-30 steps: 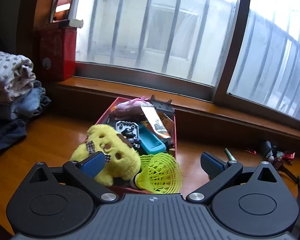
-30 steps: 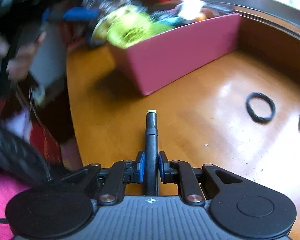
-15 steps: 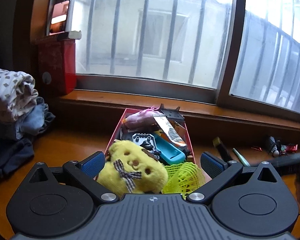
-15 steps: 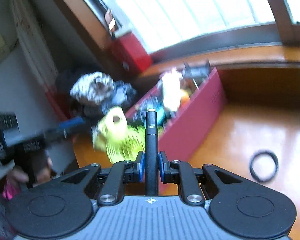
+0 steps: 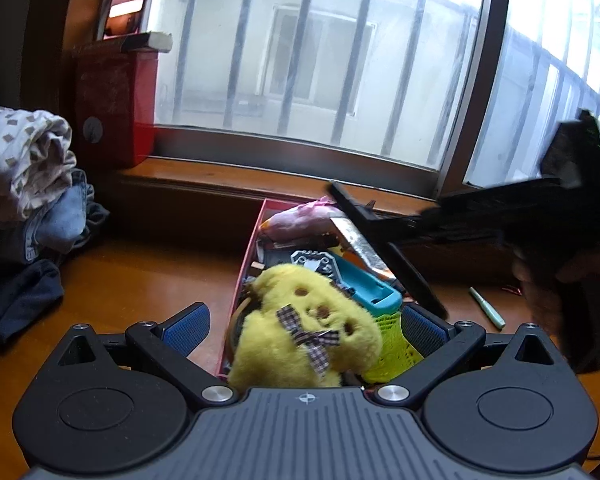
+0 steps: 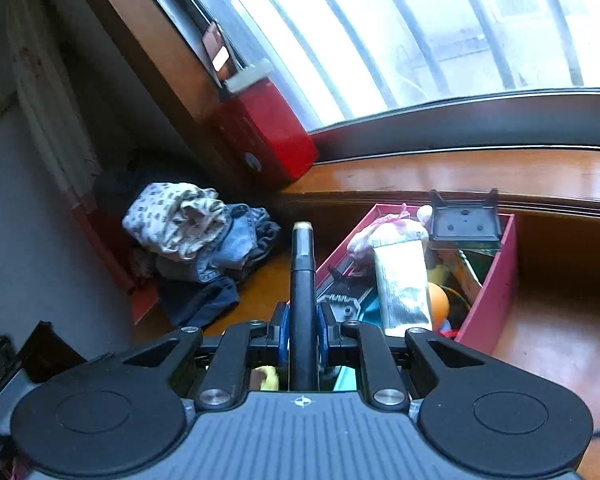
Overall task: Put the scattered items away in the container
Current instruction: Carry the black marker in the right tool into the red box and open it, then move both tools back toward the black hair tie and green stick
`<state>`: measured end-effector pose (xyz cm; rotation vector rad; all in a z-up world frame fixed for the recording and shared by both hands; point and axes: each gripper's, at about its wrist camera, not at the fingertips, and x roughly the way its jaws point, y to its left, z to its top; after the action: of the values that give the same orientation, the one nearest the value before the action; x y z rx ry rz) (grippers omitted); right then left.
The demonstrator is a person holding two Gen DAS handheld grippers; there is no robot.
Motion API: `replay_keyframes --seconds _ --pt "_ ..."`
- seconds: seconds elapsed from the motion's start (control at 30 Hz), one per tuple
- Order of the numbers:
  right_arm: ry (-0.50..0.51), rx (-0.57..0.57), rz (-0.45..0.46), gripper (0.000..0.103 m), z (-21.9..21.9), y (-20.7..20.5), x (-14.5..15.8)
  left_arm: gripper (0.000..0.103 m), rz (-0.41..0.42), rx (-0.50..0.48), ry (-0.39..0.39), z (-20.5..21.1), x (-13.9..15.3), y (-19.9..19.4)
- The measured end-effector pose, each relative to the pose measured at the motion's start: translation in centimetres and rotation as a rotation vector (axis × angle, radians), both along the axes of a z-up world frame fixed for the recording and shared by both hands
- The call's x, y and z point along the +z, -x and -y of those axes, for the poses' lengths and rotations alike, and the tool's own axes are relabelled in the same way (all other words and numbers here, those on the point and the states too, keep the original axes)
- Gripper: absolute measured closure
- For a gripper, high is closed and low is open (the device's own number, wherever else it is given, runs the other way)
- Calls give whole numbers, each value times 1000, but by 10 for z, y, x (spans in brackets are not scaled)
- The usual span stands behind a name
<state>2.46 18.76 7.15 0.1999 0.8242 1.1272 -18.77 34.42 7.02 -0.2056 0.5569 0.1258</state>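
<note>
The pink box point(image 5: 247, 264) stands on the wooden table, full of items: a yellow plush toy point(image 5: 300, 332), a yellow-green shuttlecock point(image 5: 396, 344), a teal case point(image 5: 368, 288) and a silver tube point(image 6: 402, 280). My left gripper point(image 5: 304, 322) is open and empty, its pads on either side of the plush. My right gripper point(image 6: 302, 328) is shut on a black pen point(image 6: 302, 280) with a yellow tip, held above the box point(image 6: 496, 292). In the left wrist view the right gripper point(image 5: 388, 248) reaches over the box from the right.
A pile of folded clothes point(image 5: 24, 184) lies at the left; it also shows in the right wrist view point(image 6: 196, 232). A red box point(image 5: 116, 108) stands on the window sill. A light green pen point(image 5: 487, 307) lies on the table right of the box.
My right gripper has carried the black pen from the table up over the pink box. My left gripper has shifted so the plush sits between its open fingers.
</note>
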Motion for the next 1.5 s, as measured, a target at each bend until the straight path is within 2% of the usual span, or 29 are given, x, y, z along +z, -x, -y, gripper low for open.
replay_keyframes --seconds 0.07,0.2,0.37,0.5,0.57,0.67,0.8,1.0,1.17,1.3,1.5 --pt "26 -10 18 86 -13 -3 -2 0 -1 -4 6 -3 -1 1" --pt "61 -27 50 80 -26 0 -7 0 -1 -21 14 -9 -2 1" --pt "65 -76 93 52 -18 14 -6 0 9 -64 18 -11 -1 -4" --pt "59 -154 121 37 4 33 -6 0 22 -124 14 -6 0 -12" --pt "62 -224 133 23 19 46 -7 0 31 -164 10 -1 1 -16" --pt "45 -411 169 14 52 74 -16 0 39 -237 1 15 2 -23" --pt "31 -612 212 11 94 117 -40 0 50 -335 -10 35 3 -31" --pt "182 -710 185 10 129 148 -74 0 66 -481 -27 65 4 -44" --pt "179 -794 114 10 157 146 -87 0 55 -575 -47 97 2 -53" --pt "184 -863 88 10 181 140 -93 0 38 -604 -67 124 -2 -58" --pt "235 -882 92 10 224 121 -99 0 -21 -560 -39 166 -10 -80"
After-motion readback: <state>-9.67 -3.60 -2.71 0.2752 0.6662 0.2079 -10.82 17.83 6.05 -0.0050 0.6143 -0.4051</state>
